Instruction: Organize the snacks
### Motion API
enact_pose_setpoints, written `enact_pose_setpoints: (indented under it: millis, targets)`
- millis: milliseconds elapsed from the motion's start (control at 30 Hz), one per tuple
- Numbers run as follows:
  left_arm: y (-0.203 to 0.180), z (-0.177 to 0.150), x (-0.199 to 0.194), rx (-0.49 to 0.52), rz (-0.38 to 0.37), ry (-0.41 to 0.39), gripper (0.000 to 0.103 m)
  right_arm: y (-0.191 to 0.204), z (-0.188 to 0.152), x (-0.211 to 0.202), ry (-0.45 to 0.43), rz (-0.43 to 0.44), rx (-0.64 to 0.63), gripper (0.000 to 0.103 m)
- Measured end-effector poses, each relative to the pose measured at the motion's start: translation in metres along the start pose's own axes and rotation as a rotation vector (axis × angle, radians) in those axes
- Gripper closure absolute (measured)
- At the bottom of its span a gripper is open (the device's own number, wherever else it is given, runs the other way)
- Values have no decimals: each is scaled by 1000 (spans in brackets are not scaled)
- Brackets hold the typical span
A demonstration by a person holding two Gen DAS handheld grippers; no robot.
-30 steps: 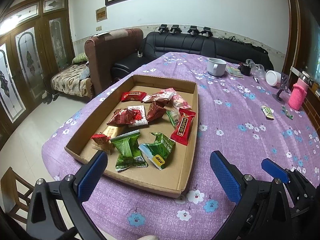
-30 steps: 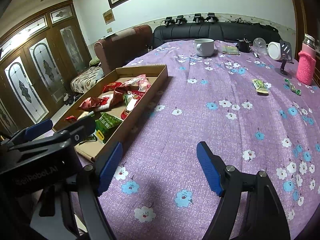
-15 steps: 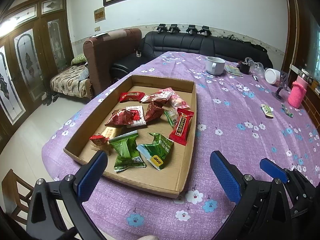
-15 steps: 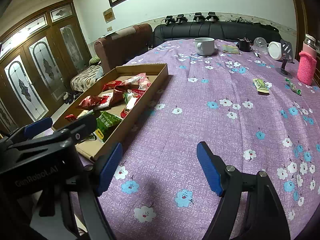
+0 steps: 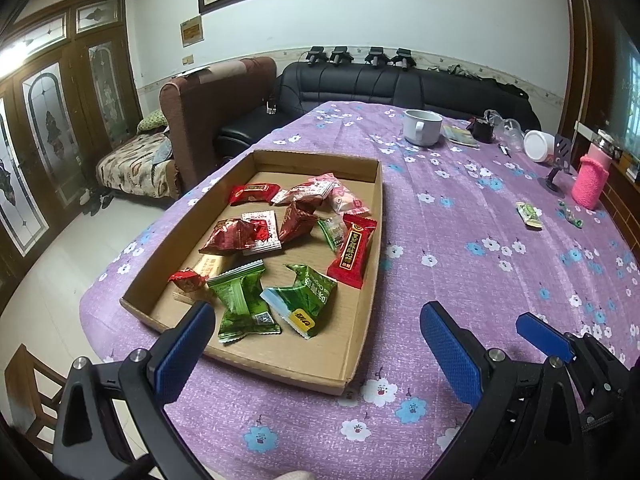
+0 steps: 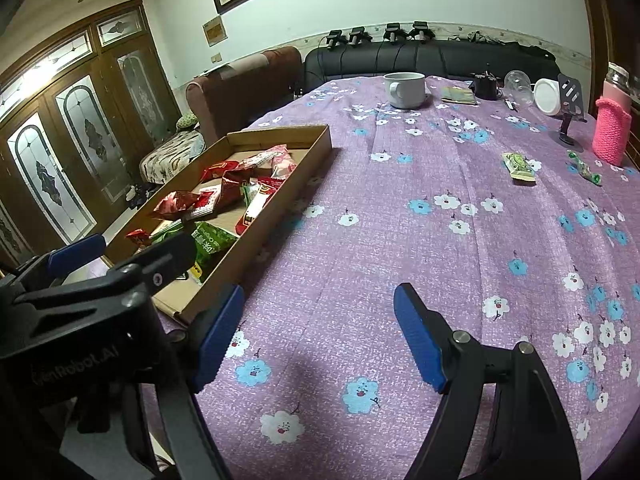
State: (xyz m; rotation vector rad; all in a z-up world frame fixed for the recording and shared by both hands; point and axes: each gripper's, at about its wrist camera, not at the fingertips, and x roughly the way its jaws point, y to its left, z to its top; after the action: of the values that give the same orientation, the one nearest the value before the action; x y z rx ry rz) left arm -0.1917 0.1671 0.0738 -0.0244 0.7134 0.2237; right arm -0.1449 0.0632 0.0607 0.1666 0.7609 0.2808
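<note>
Both tools wide and empty above the purple flowered counter [image 6: 360, 208].
Left tool [image 5: 316, 344] hovers near the shallow brown cardboard tray [image 5: 360, 344] of wrapped snacks; right tool [image 6: 320, 336] faces two green packets [image 6: 518, 166] far right.

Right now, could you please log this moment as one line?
left gripper: open, empty | right gripper: open, empty | tray: snacks inside | green snack: outside on tablecloth

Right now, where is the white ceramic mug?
The white ceramic mug stands at the far end of the purple floral tablecloth, beyond the cardboard tray, left of a small booklet.
</note>
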Motion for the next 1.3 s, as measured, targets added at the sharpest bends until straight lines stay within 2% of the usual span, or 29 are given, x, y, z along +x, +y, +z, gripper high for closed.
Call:
enact_pose_setpoints:
  millis: [167, 433, 867, 967, 1300]
  targets:
    - [-4, 0, 0, 16, 1, -1, 0, -6, 2, -6, -17, -4, 7, 25]
    - [-18, 6, -2, 43, -13, -15, 1, -35, 4, -20, -40, -59, 35, 23]
    - [-50, 13, 7, 112, -28, -12, 1, -128, 4, -49, -76, -183, 210, 22]
    - [-55, 12, 10, 114, -31, -4, 1, -142, 2, -52, -70, -186, 245, 22]
    - [-68, 14, 13, 147, -28, 13, 1, -151, 5, -53, -63, -185, 213, 21]
